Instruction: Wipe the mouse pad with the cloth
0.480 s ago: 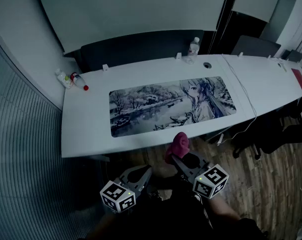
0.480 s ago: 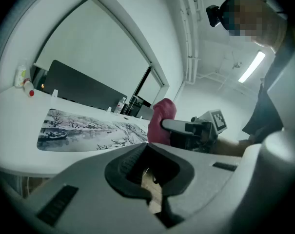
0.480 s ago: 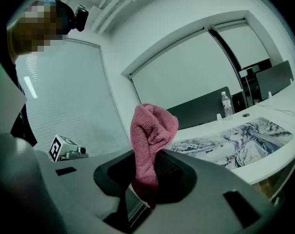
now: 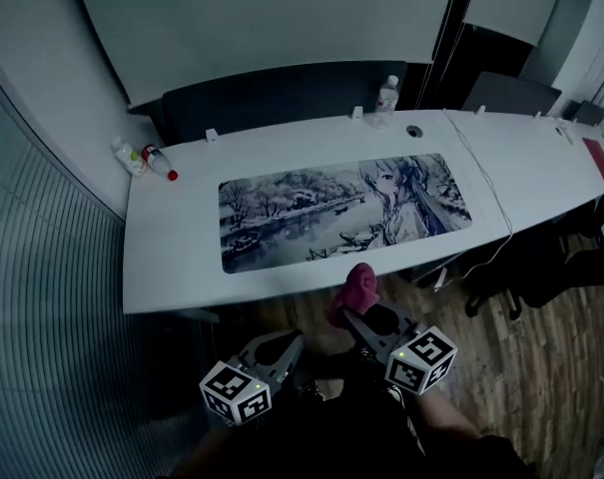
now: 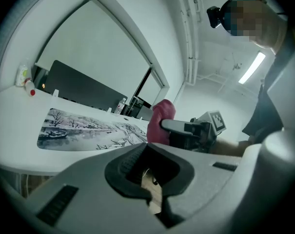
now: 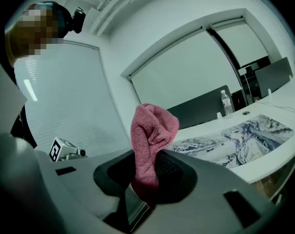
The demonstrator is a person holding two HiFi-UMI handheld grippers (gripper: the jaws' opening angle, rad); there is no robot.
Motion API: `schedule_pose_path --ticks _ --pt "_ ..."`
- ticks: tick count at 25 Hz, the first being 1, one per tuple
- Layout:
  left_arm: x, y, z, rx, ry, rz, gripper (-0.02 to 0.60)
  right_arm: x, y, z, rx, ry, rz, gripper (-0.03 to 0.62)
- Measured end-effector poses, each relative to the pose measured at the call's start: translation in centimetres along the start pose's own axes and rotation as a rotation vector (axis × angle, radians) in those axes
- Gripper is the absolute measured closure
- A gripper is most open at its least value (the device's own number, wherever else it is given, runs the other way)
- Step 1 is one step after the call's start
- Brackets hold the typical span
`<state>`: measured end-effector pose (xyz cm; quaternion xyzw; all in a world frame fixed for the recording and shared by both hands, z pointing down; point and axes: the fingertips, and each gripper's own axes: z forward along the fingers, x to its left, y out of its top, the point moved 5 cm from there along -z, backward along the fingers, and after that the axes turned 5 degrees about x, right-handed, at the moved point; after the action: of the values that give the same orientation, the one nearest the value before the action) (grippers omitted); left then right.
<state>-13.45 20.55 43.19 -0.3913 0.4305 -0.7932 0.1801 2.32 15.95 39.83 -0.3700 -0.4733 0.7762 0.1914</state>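
A long mouse pad (image 4: 341, 211) printed with a winter scene and a girl lies flat on the white desk (image 4: 172, 242). It also shows in the left gripper view as the mouse pad (image 5: 84, 128) and in the right gripper view as the mouse pad (image 6: 235, 140). My right gripper (image 4: 353, 315) is held off the desk, just in front of its near edge, shut on a pink cloth (image 4: 359, 287) that sticks up from the jaws; the cloth (image 6: 152, 130) fills them. My left gripper (image 4: 294, 345) hangs lower left, shut and empty.
Two small bottles (image 4: 142, 158) stand at the desk's far left corner, a clear water bottle (image 4: 385, 93) at the far edge. A dark screen panel (image 4: 282, 98) runs behind the desk. A cable (image 4: 486, 183) crosses the desk at right. Wooden floor (image 4: 521, 357) below.
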Motion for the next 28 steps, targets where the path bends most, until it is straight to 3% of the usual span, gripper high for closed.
schedule_pose_path --ticks 17,21,28 --pt "1.9 -0.4 -1.1 0.004 0.082 0.004 0.575 0.2 -1.3 4.8 0.104 0.056 0.012 0.482" --pt "2.7 0.0 -0.2 -0.006 0.103 -0.048 0.575 -1.3 -1.5 7.5 0.173 0.067 0.003 0.482" --pt "4.0 0.7 1.8 -0.027 0.229 -0.091 0.575 -4.8 -2.8 13.3 0.336 0.107 -0.003 0.482"
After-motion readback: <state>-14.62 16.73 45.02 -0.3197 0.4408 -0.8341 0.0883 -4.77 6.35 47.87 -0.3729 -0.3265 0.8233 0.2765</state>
